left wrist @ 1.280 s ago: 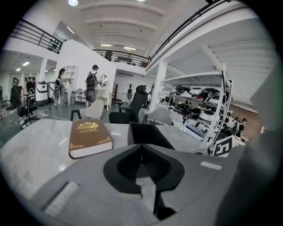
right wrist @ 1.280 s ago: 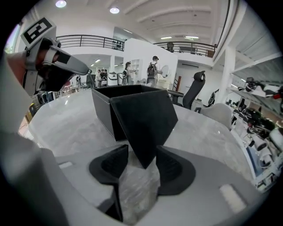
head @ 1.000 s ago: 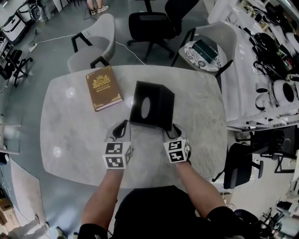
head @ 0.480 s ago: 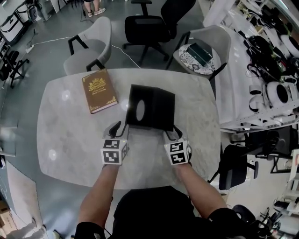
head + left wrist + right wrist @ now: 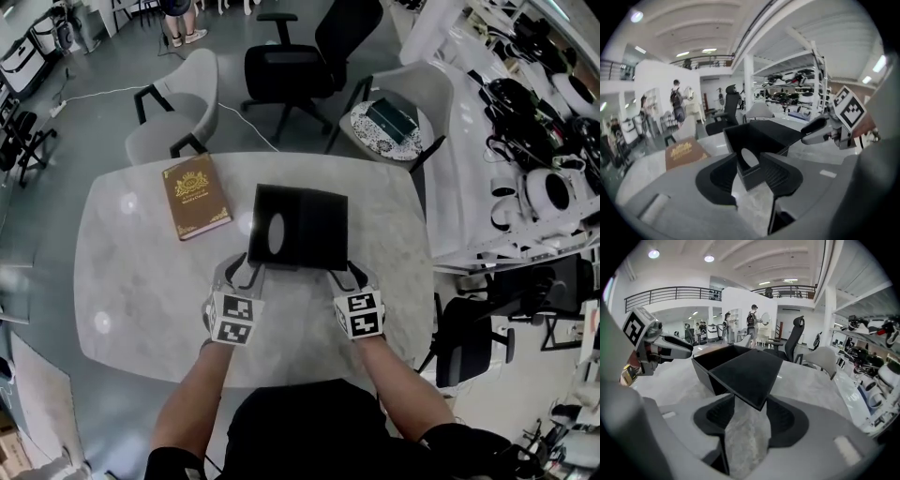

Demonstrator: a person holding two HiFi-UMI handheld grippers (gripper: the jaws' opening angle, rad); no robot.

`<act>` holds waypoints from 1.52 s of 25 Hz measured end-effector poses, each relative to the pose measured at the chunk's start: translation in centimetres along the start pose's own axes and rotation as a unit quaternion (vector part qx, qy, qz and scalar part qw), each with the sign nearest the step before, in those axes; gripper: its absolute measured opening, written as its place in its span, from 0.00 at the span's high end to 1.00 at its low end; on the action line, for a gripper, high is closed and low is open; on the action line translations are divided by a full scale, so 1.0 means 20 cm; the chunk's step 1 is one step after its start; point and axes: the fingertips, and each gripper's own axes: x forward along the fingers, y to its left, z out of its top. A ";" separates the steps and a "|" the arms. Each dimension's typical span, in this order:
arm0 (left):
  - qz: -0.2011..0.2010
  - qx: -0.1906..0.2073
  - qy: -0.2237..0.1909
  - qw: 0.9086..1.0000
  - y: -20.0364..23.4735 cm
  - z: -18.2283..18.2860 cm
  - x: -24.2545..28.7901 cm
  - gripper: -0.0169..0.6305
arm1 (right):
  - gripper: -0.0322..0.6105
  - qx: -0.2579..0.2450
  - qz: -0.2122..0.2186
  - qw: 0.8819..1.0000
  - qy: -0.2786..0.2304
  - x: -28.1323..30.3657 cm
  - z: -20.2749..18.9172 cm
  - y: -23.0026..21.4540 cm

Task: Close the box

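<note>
Table (image 5: pixel 122 272): pale marble, rounded corners.

Book (image 5: pixel 195 196): brown, gilt cover; flat on table, left of box (image 5: pixel 300 227), apart from it.

Left gripper (image 5: pixel 246 272): at box's near left corner. Jaws parted, just been opening. Black panel with oval cutout (image 5: pixel 749 158) stands between them, pads not pressing on it.

Box: black, mid-table, just beyond both grippers. Interior partly open to view; flap (image 5: pixel 747 373) slopes over the opening, not lying flat.

Right gripper (image 5: pixel 347 274): at box's near right corner. Jaws spread wide, just been opening. Flap's corner hangs over the gap, pads not closed on it.

Chair (image 5: pixel 394 117): grey, beyond table's far right corner, dark item on seat.
</note>
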 end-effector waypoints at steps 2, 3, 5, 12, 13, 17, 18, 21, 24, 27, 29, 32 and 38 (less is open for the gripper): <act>-0.020 0.074 -0.015 0.997 -0.11 0.08 0.01 0.72 | 0.62 0.002 0.001 1.000 -0.006 -0.01 0.02 -0.01; -0.036 0.094 -0.019 0.995 -0.17 0.11 0.03 0.70 | 0.62 0.003 0.002 1.000 -0.009 -0.01 0.03 -0.02; -0.062 0.099 -0.020 0.993 -0.26 0.14 0.08 0.66 | 0.62 0.011 0.006 1.000 -0.018 -0.02 0.05 -0.02; -0.050 0.079 0.025 0.995 -0.22 0.03 0.16 0.66 | 0.64 0.039 0.038 0.997 -0.059 -0.03 0.14 0.01; -0.044 0.076 0.029 0.996 -0.20 0.01 0.17 0.66 | 0.64 0.029 0.039 0.997 -0.054 -0.02 0.13 0.01; -0.019 0.027 0.024 0.999 -0.10 -0.01 0.13 0.66 | 0.62 -0.026 0.062 0.998 -0.013 0.08 -0.03 0.10; -0.016 0.008 0.022 1.000 -0.07 -0.01 0.12 0.66 | 0.61 -0.037 0.063 0.997 -0.001 0.12 -0.07 0.12; -0.014 -0.045 0.016 0.999 -0.01 -0.04 0.12 0.63 | 0.61 -0.043 0.039 0.998 0.034 0.23 -0.16 0.12; -0.013 -0.063 0.020 0.998 0.00 -0.07 0.12 0.63 | 0.61 -0.021 0.005 0.999 0.044 0.30 -0.18 0.08; -0.012 -0.070 0.029 0.997 0.01 -0.11 0.13 0.63 | 0.61 0.003 -0.018 0.999 0.033 0.31 -0.18 0.05; -0.012 -0.077 0.034 0.996 0.01 -0.14 0.14 0.63 | 0.61 0.021 -0.027 0.999 0.023 0.28 -0.18 0.02; -0.017 -0.091 0.036 0.995 0.02 -0.15 0.14 0.63 | 0.61 0.039 -0.036 0.999 0.009 0.24 -0.18 -0.03; -0.026 -0.103 0.037 0.994 -0.01 -0.14 0.14 0.64 | 0.61 0.094 -0.019 0.995 -0.025 0.13 -0.09 -0.13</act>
